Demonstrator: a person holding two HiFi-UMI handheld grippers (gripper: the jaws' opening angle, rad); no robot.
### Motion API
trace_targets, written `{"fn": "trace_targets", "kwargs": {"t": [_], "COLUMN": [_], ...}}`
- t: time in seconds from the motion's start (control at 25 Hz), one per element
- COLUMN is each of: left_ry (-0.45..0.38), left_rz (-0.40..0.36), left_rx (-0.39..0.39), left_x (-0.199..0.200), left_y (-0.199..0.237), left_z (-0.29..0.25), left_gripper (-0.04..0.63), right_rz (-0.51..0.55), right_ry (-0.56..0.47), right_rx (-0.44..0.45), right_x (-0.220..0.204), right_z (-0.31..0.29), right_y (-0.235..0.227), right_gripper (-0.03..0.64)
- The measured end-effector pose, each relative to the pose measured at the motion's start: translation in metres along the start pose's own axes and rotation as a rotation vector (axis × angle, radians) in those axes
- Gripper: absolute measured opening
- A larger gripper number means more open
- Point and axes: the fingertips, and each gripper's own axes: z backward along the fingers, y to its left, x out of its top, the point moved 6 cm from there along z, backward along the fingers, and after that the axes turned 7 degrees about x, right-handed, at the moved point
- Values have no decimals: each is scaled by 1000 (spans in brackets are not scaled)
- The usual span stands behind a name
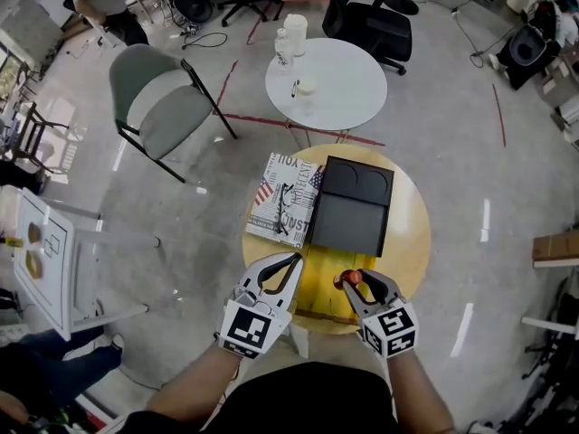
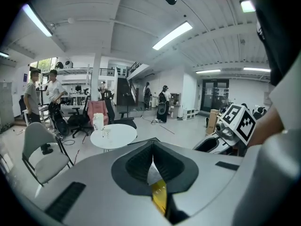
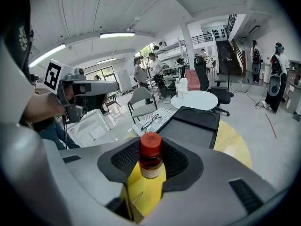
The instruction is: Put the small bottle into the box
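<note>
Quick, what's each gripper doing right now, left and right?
Left gripper: closed, nothing between its jaws.
Right gripper: closed on the small bottle with the red cap.

On the table point(image 1: 409, 250), the tray point(image 1: 351, 208) lies behind the box point(image 1: 318, 284), the magazine point(image 1: 271, 186) left of the tray, glasses point(image 1: 283, 209) on it. The small bottle point(image 1: 348, 278) is above the box's right side.

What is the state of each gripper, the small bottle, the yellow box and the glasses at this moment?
left gripper: shut, holding nothing.
right gripper: shut on the small bottle.
small bottle: red cap on, held over the yellow box, not yet inside.
yellow box: on the round table; open or closed cannot be told.
glasses: lying on the magazine.
</note>
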Motion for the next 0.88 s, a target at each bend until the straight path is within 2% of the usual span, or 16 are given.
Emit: {"fn": "trace_targets", "kwargs": {"t": [0.44, 0.88], "left_ry": [18, 20], "left_rz": [7, -8], "left_rx": [12, 42], "left_x": [-3, -1], "left_y": [-3, 10], "left_z": [1, 23], "left_gripper": [18, 18], "right_rz": [-2, 15], "right_ry": [119, 199], "right_rx": [-2, -11], "right_x": [-43, -63], "right_z": [-23, -43], "right_y": [-11, -8], "right_gripper": [153, 143]}}
